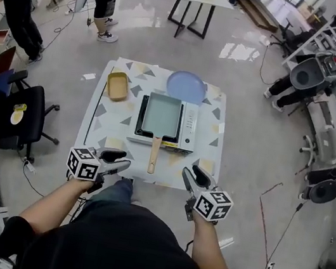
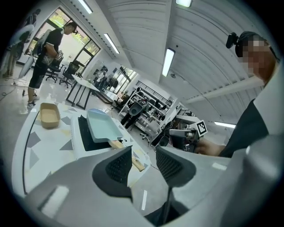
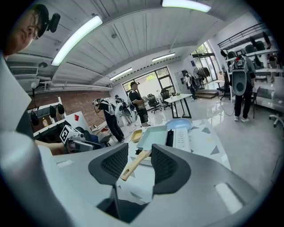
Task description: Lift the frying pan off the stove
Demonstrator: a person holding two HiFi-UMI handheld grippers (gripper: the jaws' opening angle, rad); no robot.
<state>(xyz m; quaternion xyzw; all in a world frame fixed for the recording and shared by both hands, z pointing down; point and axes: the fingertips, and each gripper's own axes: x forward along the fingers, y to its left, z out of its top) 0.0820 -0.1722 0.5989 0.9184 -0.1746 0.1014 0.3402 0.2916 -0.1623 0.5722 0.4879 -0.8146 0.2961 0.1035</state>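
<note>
From the head view, the frying pan sits on the stove. Its wooden handle runs off the stove's near edge toward you, and the left gripper and right gripper flank its end.

In the left gripper view, your jaws are apart and empty, with the handle crossing behind them.

In the right gripper view, your jaws are also apart and empty. The handle lies lengthwise in the gap beyond them, so this hand looks better lined up.

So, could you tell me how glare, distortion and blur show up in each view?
Head view: bright glare on the floor, pan sharp and evenly lit. Left gripper view: heavy fisheye bending, dark corners, ceiling lamp blown out. Right gripper view: same fisheye curve, pan handle crisp.
</note>
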